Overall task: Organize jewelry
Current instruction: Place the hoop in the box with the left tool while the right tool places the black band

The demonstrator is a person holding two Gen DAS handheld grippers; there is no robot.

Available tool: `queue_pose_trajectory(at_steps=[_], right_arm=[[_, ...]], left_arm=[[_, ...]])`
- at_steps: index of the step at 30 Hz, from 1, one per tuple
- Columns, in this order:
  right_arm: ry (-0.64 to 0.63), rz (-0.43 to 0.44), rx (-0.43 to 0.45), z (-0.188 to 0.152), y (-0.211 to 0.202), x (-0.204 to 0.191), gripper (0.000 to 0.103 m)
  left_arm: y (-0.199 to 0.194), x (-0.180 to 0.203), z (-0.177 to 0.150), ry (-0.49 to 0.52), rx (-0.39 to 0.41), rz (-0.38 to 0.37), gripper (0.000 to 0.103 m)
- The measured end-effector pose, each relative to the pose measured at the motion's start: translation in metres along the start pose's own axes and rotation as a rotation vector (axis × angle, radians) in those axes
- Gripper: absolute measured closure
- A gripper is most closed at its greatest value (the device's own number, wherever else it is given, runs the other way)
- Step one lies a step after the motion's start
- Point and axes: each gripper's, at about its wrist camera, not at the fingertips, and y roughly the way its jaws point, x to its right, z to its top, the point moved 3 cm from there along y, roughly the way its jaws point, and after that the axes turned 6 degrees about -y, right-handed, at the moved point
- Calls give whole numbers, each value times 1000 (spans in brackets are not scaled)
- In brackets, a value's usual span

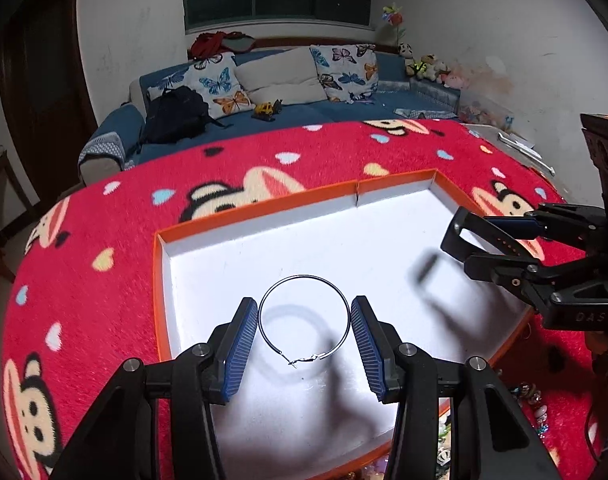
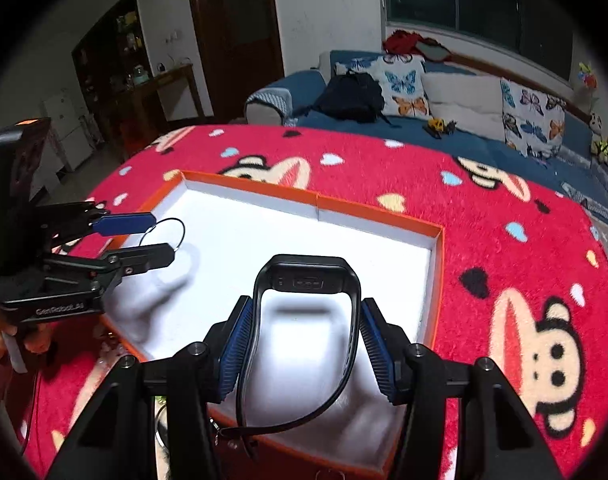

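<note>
My left gripper (image 1: pixel 304 334) is shut on a thin black hoop earring (image 1: pixel 304 278), held between its blue pads above the white floor of an orange-edged tray (image 1: pixel 264 208). Its shadow falls on the tray below. My right gripper (image 2: pixel 304 338) is shut on a black smartwatch (image 2: pixel 307 276), pinching its strap loop over the tray (image 2: pixel 377 210). The right gripper with the watch also shows in the left wrist view (image 1: pixel 491 240), at the tray's right side. The left gripper with the hoop shows in the right wrist view (image 2: pixel 162 236), at the tray's left side.
The tray lies on a red plush cloth (image 1: pixel 104 300) with monkey and heart prints. Loose beads and trinkets (image 1: pixel 531 396) lie on the cloth at the tray's near edge. A blue sofa (image 1: pixel 304 112) with pillows and a black backpack stands behind.
</note>
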Motion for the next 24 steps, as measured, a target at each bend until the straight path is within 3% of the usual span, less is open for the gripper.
queue_pose_trajectory(at_steps=[13,24], right_arm=[[30,14,-58,-8,15,-2,39],[22,22,-54,-6,17,-5,30]], left_arm=[[13,-3,-8,-33,-36,6,43],[-2,-4,-12,-51,-15,17,41]])
